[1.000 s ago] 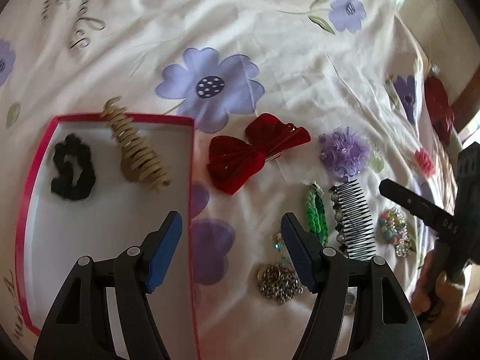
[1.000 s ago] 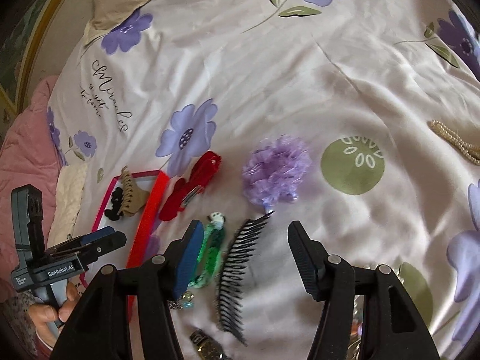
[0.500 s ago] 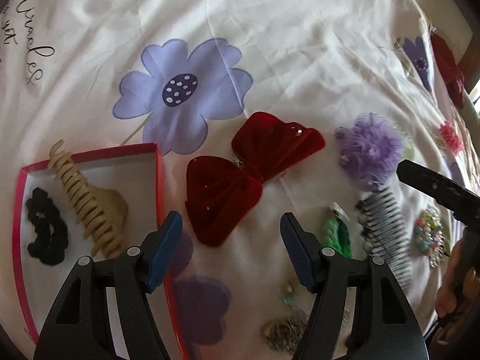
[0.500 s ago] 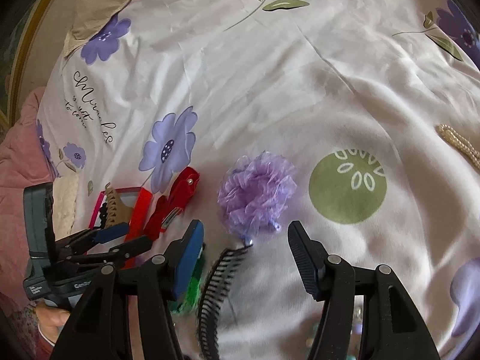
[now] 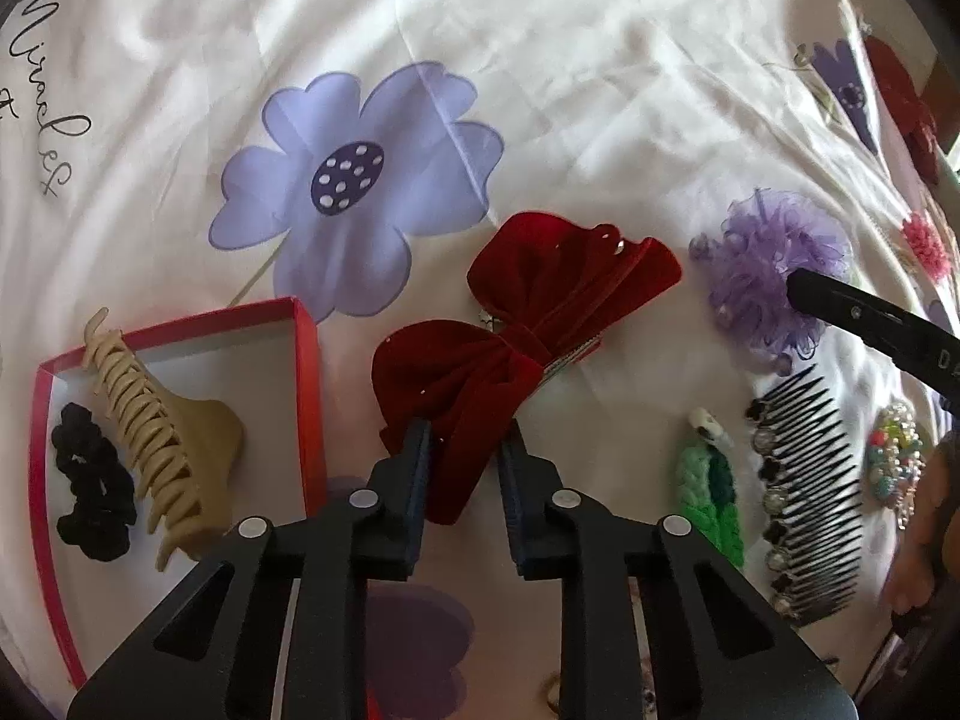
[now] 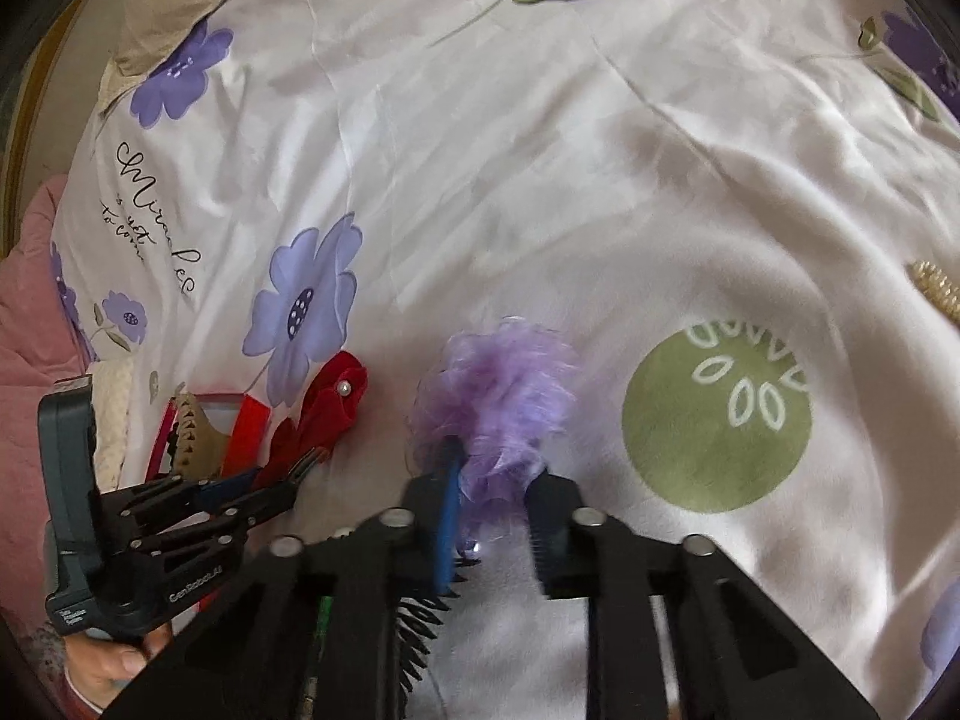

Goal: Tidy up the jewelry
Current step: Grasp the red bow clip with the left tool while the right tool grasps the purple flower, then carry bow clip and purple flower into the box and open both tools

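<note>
We have left gripper [image 5: 465,438] pinched on near lobe of red velvet bow [image 5: 516,354], bow lying on floral sheet [image 5: 540,90] just right of red box [image 5: 306,372]; box holds beige claw clip [image 5: 162,438] and black scrunchie [image 5: 90,489]

Our right gripper [image 6: 495,498] clamped on purple tulle puff [image 6: 498,390], puff on sheet

Green knit clip [image 5: 711,492], black comb [image 5: 804,492], beaded piece [image 5: 894,462] lie right of bow, loose on sheet
</note>
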`<state>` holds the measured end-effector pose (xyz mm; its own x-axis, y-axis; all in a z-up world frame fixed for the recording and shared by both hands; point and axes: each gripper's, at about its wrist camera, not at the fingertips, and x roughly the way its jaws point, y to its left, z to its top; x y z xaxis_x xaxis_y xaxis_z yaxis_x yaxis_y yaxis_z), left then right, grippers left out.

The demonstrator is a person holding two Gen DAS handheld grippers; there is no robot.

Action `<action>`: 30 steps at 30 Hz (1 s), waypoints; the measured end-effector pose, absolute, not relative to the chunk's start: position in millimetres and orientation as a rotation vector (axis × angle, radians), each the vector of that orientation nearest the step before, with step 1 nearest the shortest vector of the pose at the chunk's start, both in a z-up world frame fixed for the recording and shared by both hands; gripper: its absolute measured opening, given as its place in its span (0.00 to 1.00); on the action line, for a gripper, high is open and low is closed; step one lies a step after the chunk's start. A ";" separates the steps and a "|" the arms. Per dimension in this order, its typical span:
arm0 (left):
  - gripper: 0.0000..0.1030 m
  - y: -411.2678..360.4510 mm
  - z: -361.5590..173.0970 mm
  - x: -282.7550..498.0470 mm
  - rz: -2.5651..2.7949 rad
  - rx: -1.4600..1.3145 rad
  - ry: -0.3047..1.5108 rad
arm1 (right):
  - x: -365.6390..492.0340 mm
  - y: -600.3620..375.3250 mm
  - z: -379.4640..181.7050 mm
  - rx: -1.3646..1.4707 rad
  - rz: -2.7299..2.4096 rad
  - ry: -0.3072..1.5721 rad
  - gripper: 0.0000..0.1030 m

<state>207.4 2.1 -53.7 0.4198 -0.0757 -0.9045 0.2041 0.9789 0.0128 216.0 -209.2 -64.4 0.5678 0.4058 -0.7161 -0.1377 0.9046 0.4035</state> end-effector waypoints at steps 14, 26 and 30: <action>0.09 13.5 -6.1 164.6 -0.274 -0.055 1.049 | 183.4 -211.6 -32.3 0.327 0.366 0.837 0.11; 0.09 43.7 19.1 119.1 -0.251 -0.150 0.983 | 148.5 -185.4 -10.9 0.304 0.435 0.812 0.11; 0.09 55.6 24.5 103.3 -0.236 -0.177 0.969 | 137.0 -172.5 -8.3 0.291 0.463 0.813 0.11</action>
<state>103.3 55.6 24.5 0.5434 -0.2766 -0.7926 0.1192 0.9600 -0.2533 137.0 -172.5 -8.3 0.5962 0.5014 -0.6270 -0.2831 0.8621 0.4202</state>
